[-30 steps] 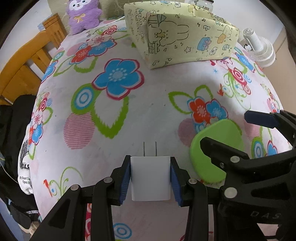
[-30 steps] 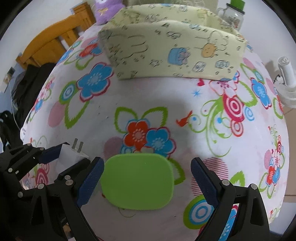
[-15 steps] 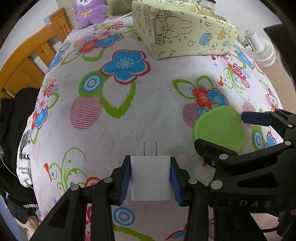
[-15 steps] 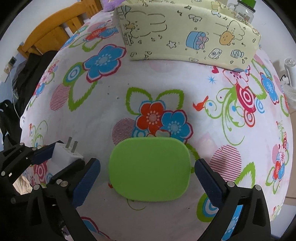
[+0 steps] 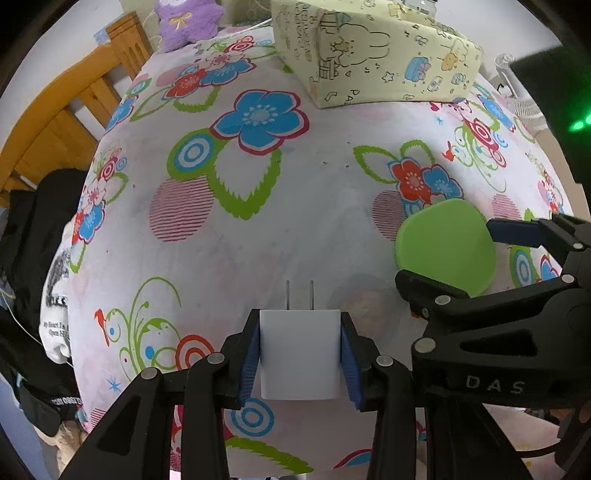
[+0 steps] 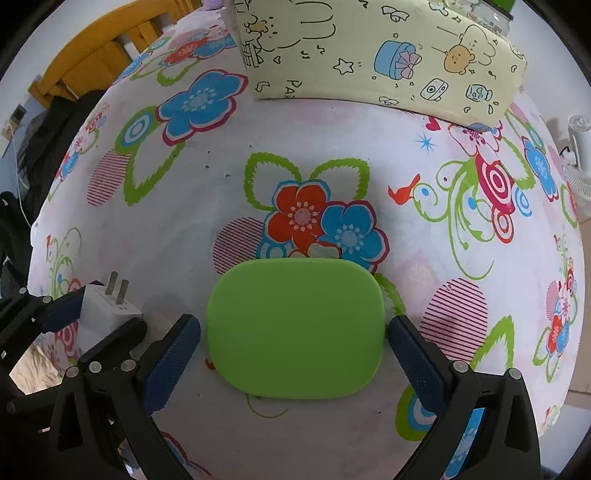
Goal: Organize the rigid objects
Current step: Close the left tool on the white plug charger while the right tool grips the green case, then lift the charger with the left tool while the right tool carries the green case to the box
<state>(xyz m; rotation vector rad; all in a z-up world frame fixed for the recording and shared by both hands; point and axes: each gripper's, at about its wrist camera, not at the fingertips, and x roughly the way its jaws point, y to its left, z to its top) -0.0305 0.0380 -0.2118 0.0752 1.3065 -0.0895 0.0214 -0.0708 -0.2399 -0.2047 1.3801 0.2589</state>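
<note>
Charger (image 5: 299, 354) | left claw (image 5: 300, 360) clamped | right claw (image 6: 293, 345) closing around green pad (image 6: 295, 328)

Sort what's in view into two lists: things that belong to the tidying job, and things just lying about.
Part of the job:
- white plug adapter, clamped in the left gripper
- green rounded block, on the bedsheet between the closing jaws of the right gripper
- yellow cartoon-print box

Just lying about:
- purple plush toy
- white fan
- dark clothes
</note>
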